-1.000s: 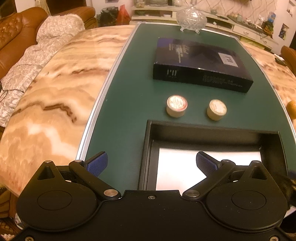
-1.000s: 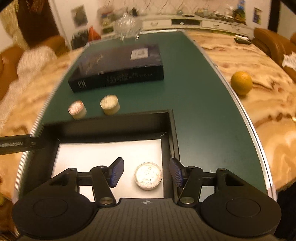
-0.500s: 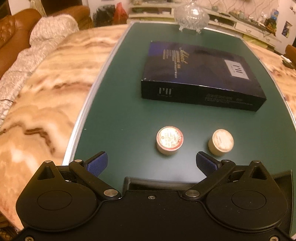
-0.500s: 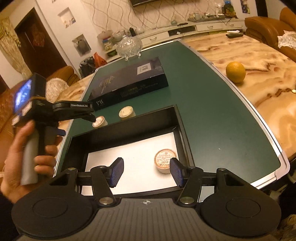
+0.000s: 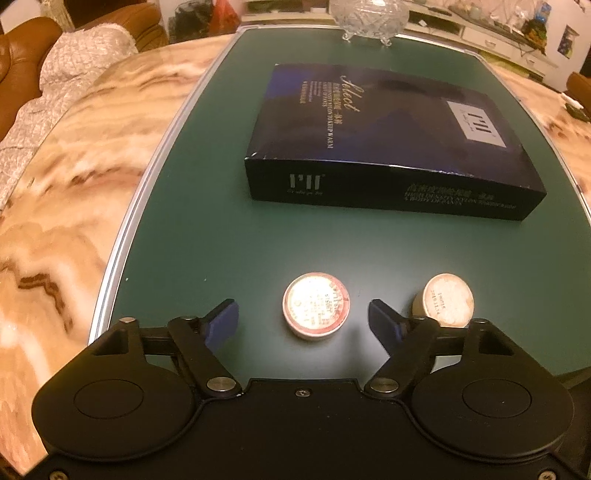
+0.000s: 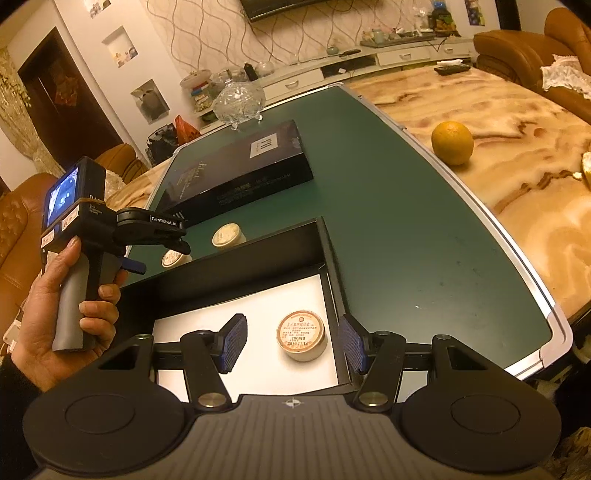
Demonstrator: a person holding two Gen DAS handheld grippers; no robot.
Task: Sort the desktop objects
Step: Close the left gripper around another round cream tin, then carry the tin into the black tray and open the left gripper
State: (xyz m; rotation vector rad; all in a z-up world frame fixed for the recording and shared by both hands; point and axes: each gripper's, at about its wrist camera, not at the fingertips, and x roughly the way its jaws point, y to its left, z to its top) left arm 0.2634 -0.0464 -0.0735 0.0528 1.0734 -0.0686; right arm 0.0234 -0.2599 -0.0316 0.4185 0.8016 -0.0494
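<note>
Two small round tins stand on the green mat (image 5: 207,221). The red-rimmed tin (image 5: 316,305) sits between the open fingers of my left gripper (image 5: 303,323), not touched. The cream tin (image 5: 445,300) stands just right of the right finger. In the right wrist view both tins (image 6: 174,257) (image 6: 228,236) sit beyond the black tray (image 6: 258,251), with the left gripper (image 6: 162,236) over them. A third tin (image 6: 302,335) lies inside the tray on its white floor. My right gripper (image 6: 293,341) is open and empty above it.
A dark blue flat box (image 5: 384,136) lies behind the tins, a glass bowl (image 5: 369,16) beyond it. An orange (image 6: 452,142) sits on the marble table (image 6: 517,147) to the right. A sofa stands at the left.
My left gripper moved forward past the tray and narrowed around the red-rimmed tin. My right gripper rose and drew back from the tin in the tray.
</note>
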